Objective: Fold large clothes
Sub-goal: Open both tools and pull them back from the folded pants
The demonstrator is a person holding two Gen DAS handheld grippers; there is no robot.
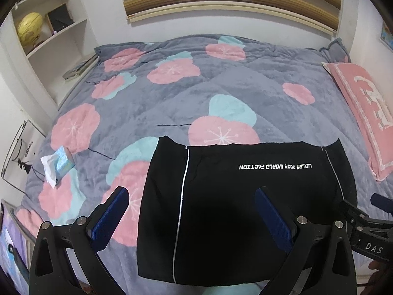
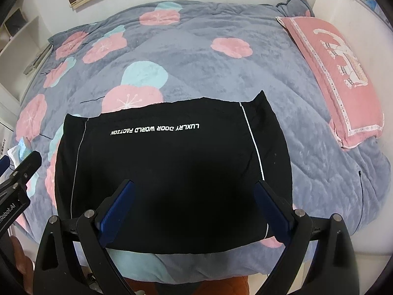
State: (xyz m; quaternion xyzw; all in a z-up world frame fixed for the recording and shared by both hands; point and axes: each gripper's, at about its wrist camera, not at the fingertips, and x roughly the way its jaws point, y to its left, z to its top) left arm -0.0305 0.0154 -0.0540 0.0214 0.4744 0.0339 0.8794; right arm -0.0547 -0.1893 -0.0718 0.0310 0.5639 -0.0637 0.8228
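The black fabric garment with thin white side stripes and a line of white lettering (image 1: 235, 196) lies flat on the bed, near the front edge, already brought into a compact rectangle. Its far edge is a little uneven, with small points at both corners. I judge that the folding is well advanced: either one more fold remains, or the garment only needs smoothing.

The left gripper (image 1: 191, 216) hovers over the left part of the garment with its blue fingers (image 1: 111, 217) spread wide, holding nothing. The right gripper (image 2: 194, 209) hovers over the near middle in the same way, fingers (image 2: 118, 210) apart and empty. For a further fold, each gripper would need to come down to a near corner, pinch the edge, and carry it toward the far edge evenly.

Counted: one garment, two grippers. Around them there is one grey plush quilt with pink and teal flowers (image 1: 221, 83), one pink pillow with a white pattern (image 2: 343, 73) at the right, and one small blue tissue pack (image 1: 57, 163) at the left.
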